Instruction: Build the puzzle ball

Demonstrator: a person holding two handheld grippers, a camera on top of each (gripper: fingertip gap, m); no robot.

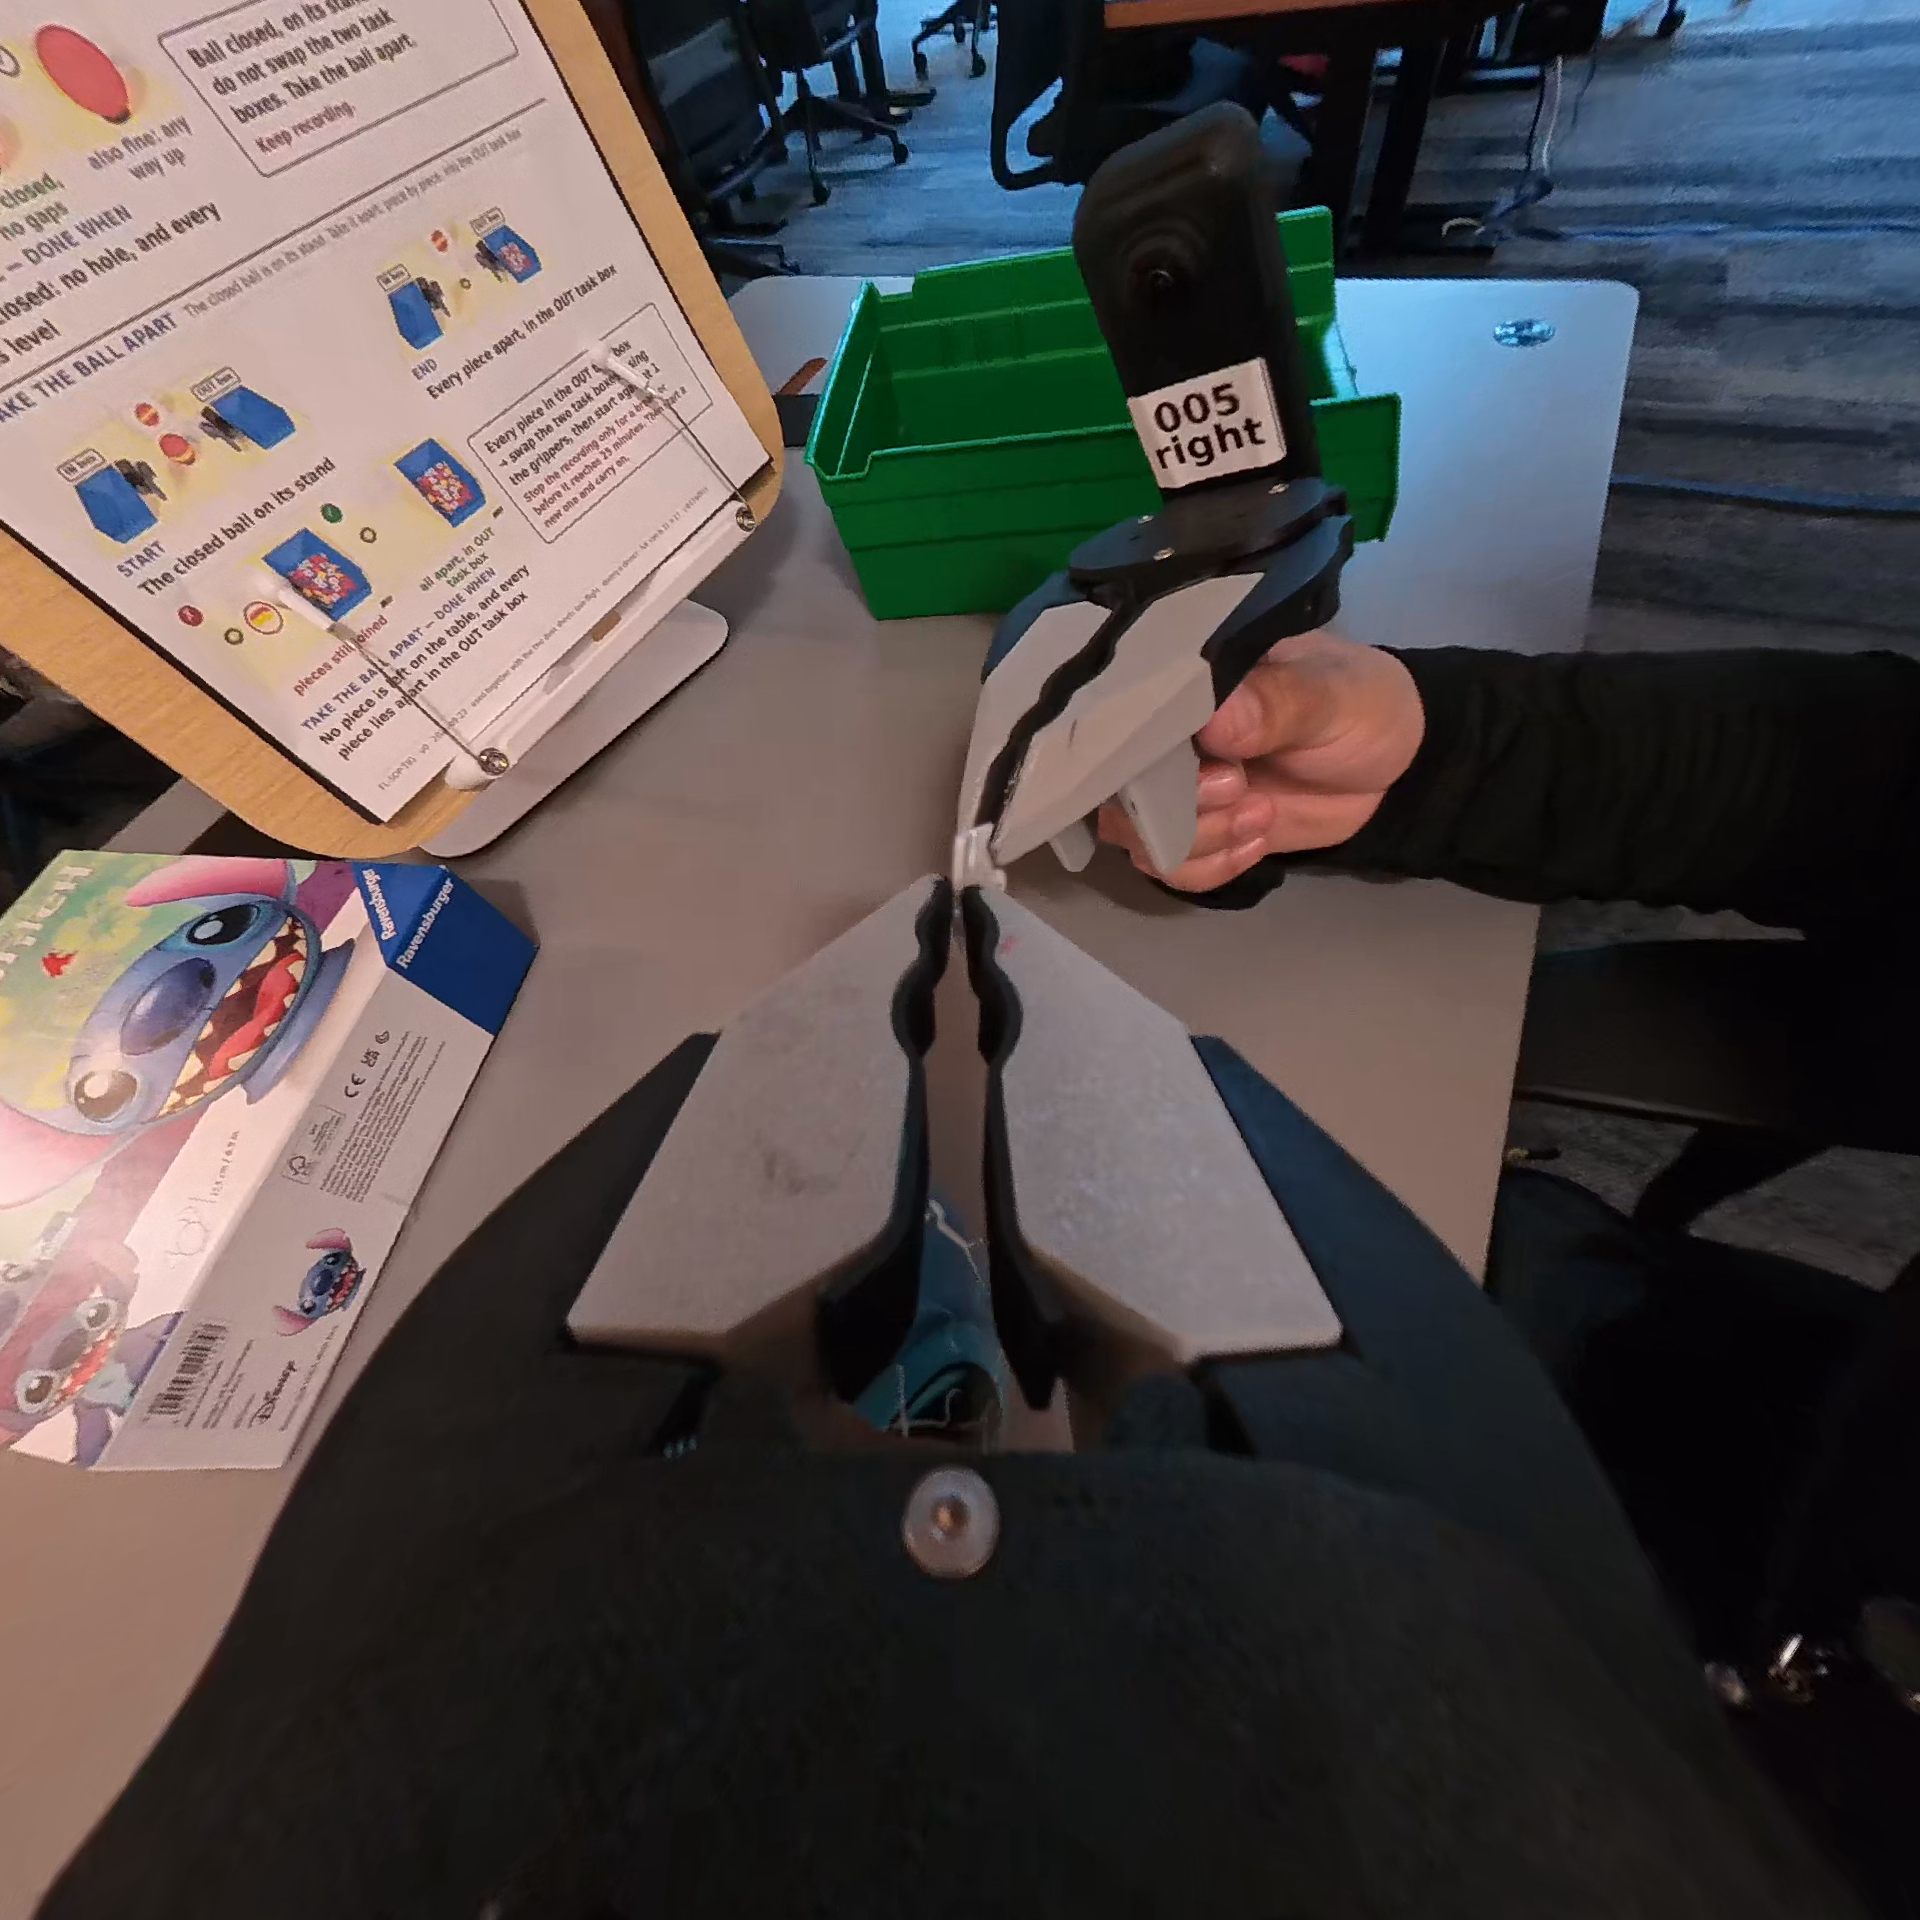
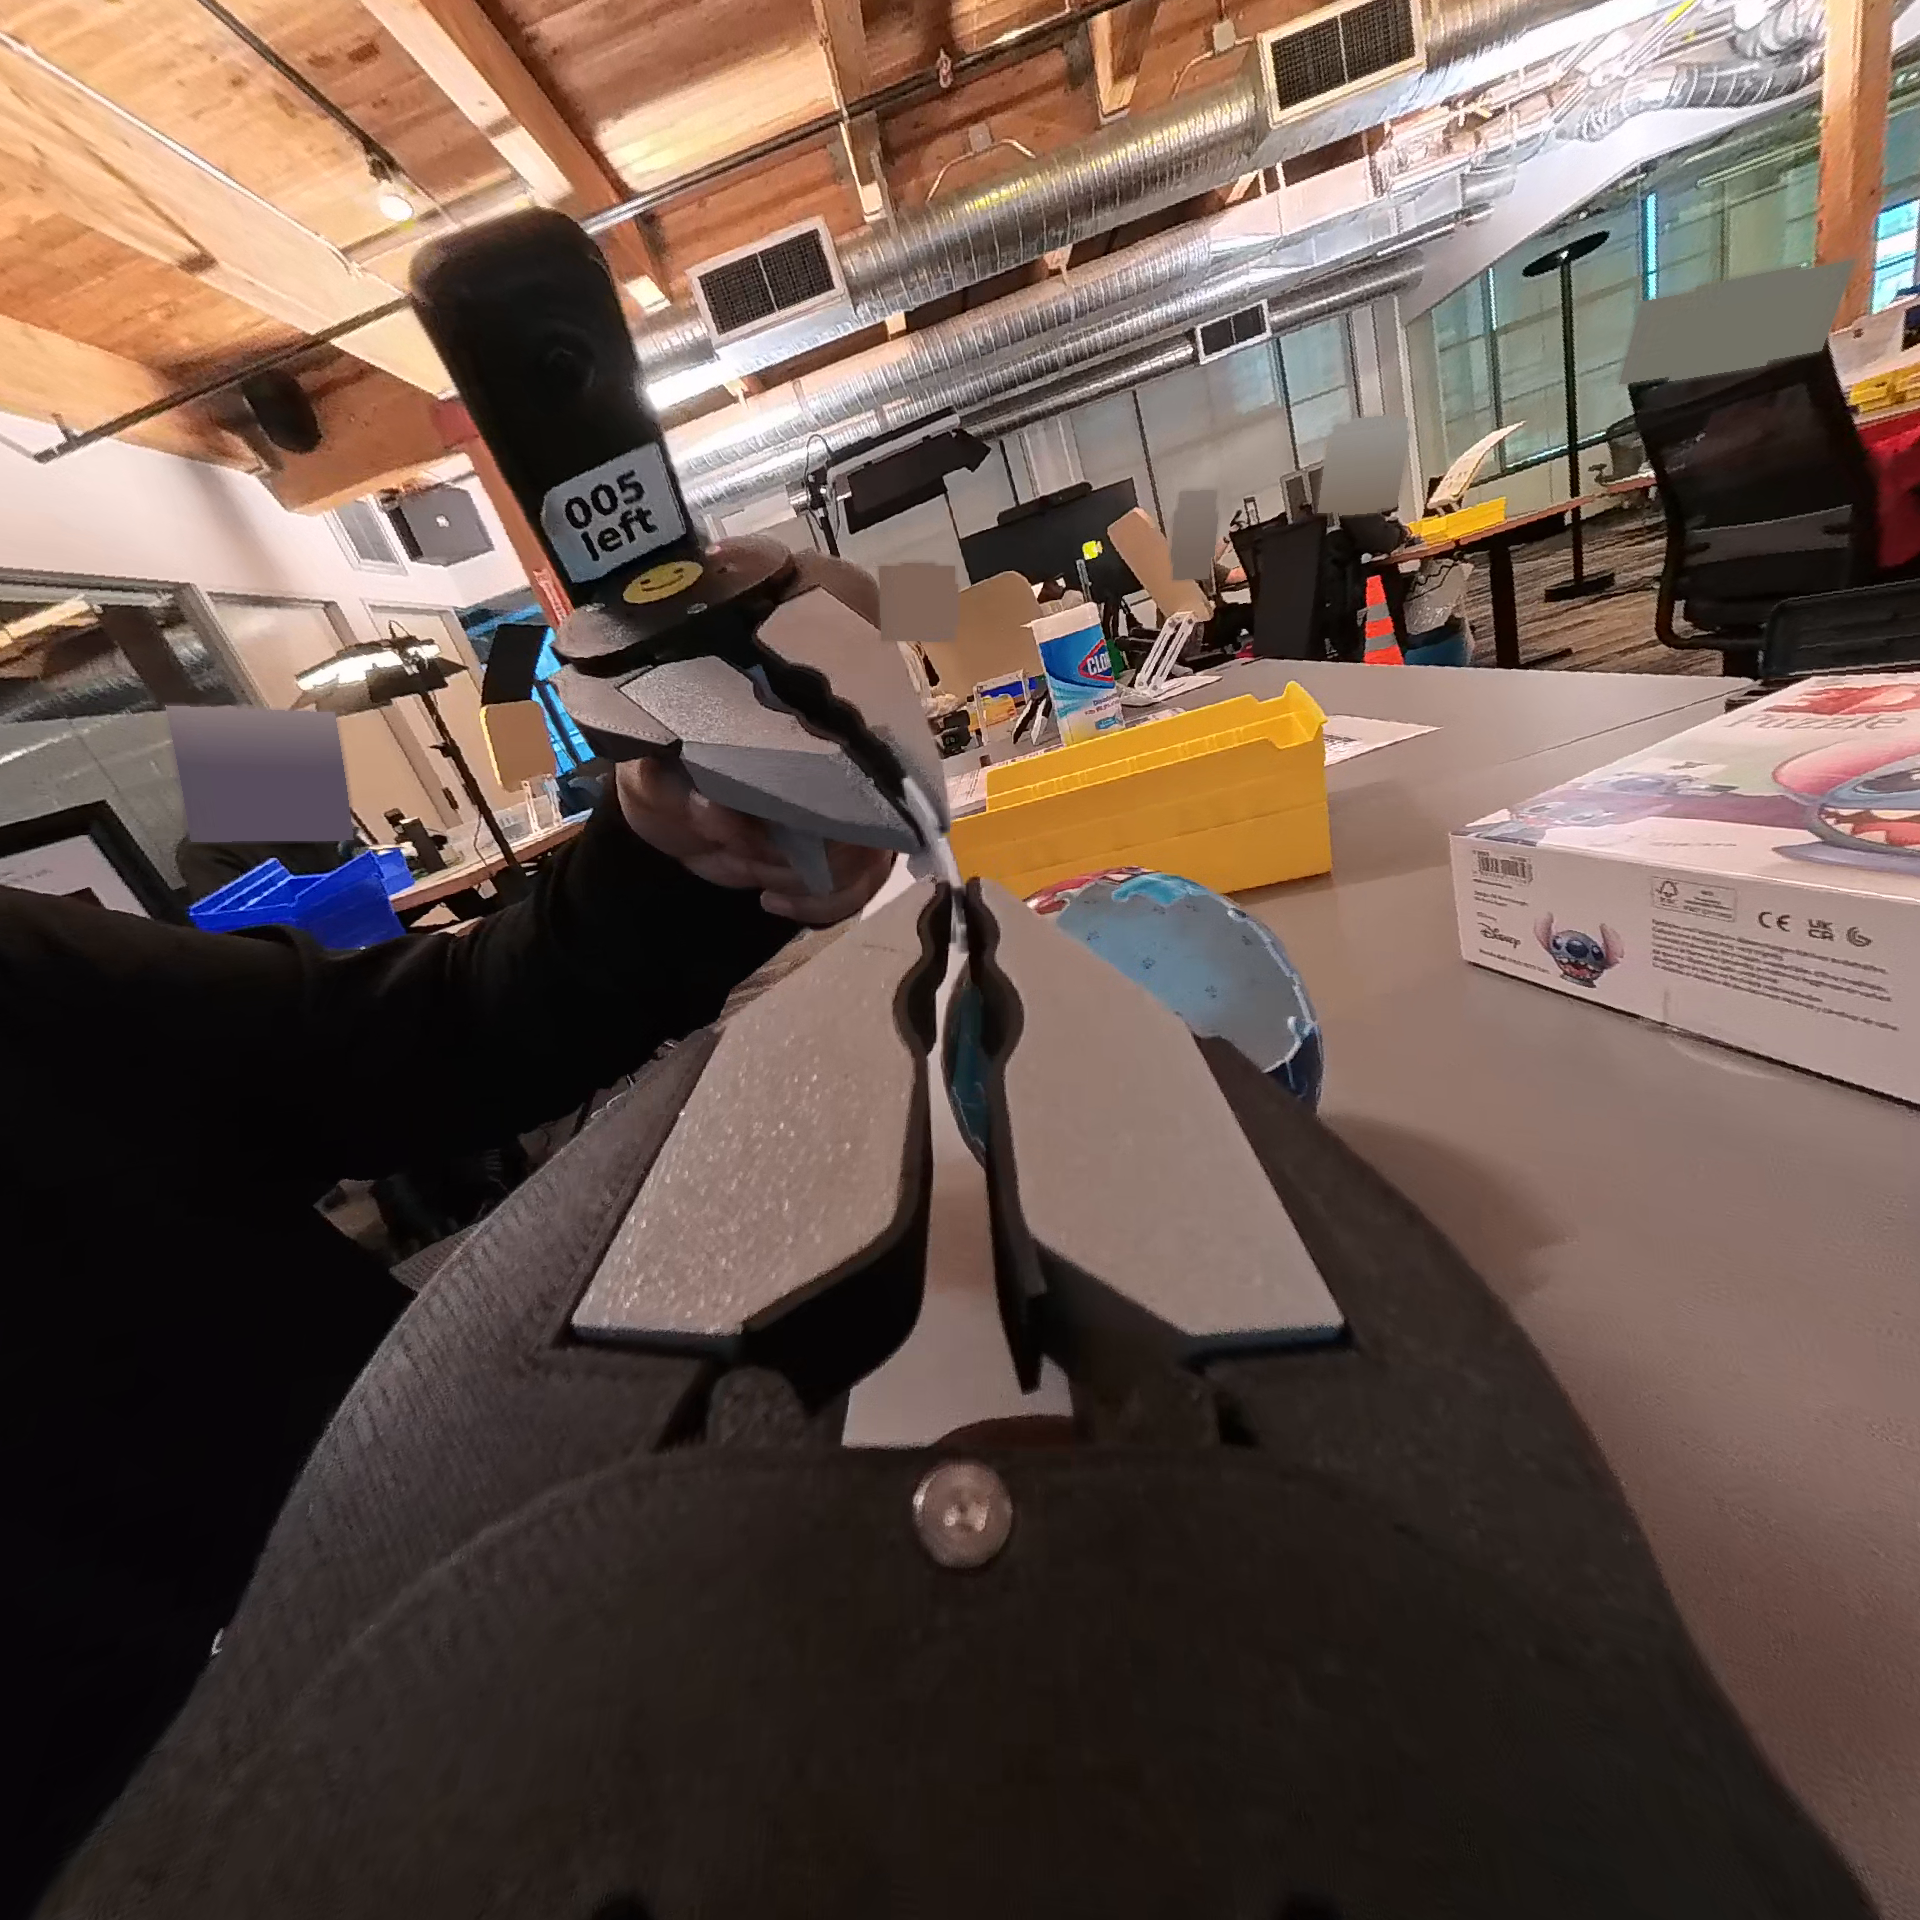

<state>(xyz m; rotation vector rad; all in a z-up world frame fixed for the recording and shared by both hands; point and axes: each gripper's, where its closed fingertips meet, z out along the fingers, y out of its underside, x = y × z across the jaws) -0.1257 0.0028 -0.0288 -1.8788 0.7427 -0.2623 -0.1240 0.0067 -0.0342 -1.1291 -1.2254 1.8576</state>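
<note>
Closest in the left wrist view, the left gripper (image 1: 951, 914) has its jaws drawn to a thin slit, tips almost together. Low in the gap between its fingers a teal patch with seam lines shows; I cannot tell whether that is the ball or a loose part. Right at its tips is a small white piece (image 1: 975, 864), pinched by the right gripper (image 1: 985, 844), whose jaws are closed on it. The two grippers meet nose to nose above the grey surface (image 1: 779, 727). Whether the left gripper also clamps the piece is unclear; in the right wrist view a pale curved sliver runs from its tips to the right gripper's. A hand (image 1: 1299, 758) in a black sleeve holds the right gripper's handle.

The half-built ball (image 2: 1195, 966), pale blue with some red on top, sits on the surface just beside the right gripper, partly hidden by its right finger.

To the left gripper's left lies the box (image 1: 208, 1143), flat on the surface, printed with a blue cartoon creature. Behind it a printed sheet (image 1: 364, 312) leans on a wooden stand. A green bin (image 1: 1039, 457) stands farther back, behind the right gripper. In the right wrist view a yellow bin (image 2: 1143, 800) sits beyond the ball, with a wipes tub (image 2: 1075, 670) behind it.
</note>
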